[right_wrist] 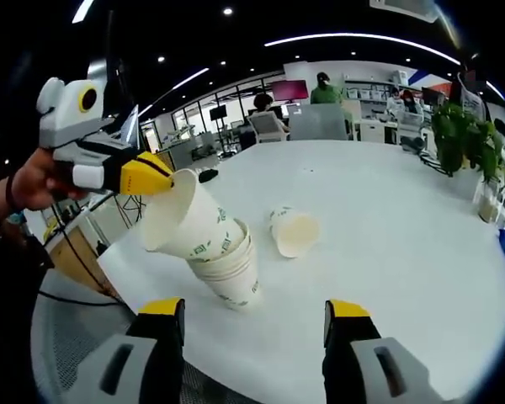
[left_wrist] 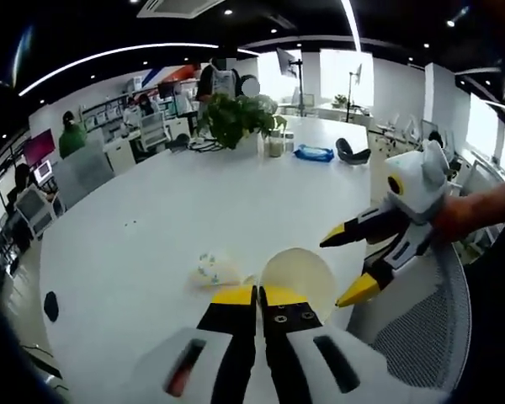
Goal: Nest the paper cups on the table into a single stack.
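Paper cup (right_wrist: 181,220), rim pinched in the clenched left gripper (right_wrist: 156,177), sits tilted in the stack (right_wrist: 231,278). Straighten it, then press down. Right gripper (right_wrist: 257,324) gapes unladen; a loose cup (right_wrist: 293,232) lies at its one o'clock.

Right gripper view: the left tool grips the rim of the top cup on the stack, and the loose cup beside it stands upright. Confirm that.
One thing is wrong: the loose cup does not stand upright. In the right gripper view it lies on its side on the table, mouth toward the camera. The rest holds: the left tool grips the rim of the top cup on the stack.
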A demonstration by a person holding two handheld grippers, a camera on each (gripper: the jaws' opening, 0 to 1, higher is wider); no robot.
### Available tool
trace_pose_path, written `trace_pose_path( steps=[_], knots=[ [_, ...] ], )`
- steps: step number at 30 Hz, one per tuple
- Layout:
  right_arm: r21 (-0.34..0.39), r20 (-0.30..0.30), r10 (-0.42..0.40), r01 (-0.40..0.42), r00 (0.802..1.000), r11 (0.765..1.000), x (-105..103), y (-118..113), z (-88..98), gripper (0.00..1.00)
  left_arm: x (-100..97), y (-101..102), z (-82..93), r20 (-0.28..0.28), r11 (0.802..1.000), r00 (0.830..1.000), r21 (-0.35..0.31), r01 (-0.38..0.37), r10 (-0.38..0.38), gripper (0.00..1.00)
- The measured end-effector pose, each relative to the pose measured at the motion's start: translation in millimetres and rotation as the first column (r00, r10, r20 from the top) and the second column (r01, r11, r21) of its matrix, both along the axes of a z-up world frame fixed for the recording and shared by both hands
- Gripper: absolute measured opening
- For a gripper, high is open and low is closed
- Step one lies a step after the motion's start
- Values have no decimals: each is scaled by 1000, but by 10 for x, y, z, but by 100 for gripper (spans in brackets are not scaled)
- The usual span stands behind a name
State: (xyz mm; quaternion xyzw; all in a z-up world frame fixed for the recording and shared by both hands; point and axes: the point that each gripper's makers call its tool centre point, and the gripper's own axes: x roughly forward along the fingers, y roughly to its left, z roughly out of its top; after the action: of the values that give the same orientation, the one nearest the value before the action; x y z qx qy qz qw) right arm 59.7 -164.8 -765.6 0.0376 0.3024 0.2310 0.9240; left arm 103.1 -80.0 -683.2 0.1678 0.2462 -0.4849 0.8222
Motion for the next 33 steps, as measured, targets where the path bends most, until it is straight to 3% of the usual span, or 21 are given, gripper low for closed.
trace_pose_path(
  steps=[11, 33],
  knots=[
    [-4, -5, 1, -1, 1000, 1000, 1, 5, -9, 67, 67, 93, -73, -11, 1000, 1000, 14, -28, 28, 0],
    [-6, -6, -6, 6, 1000, 1000, -1, -13, -8, 66, 182, 57, -232, -39, 998, 997, 23, -59, 60, 0]
  ],
)
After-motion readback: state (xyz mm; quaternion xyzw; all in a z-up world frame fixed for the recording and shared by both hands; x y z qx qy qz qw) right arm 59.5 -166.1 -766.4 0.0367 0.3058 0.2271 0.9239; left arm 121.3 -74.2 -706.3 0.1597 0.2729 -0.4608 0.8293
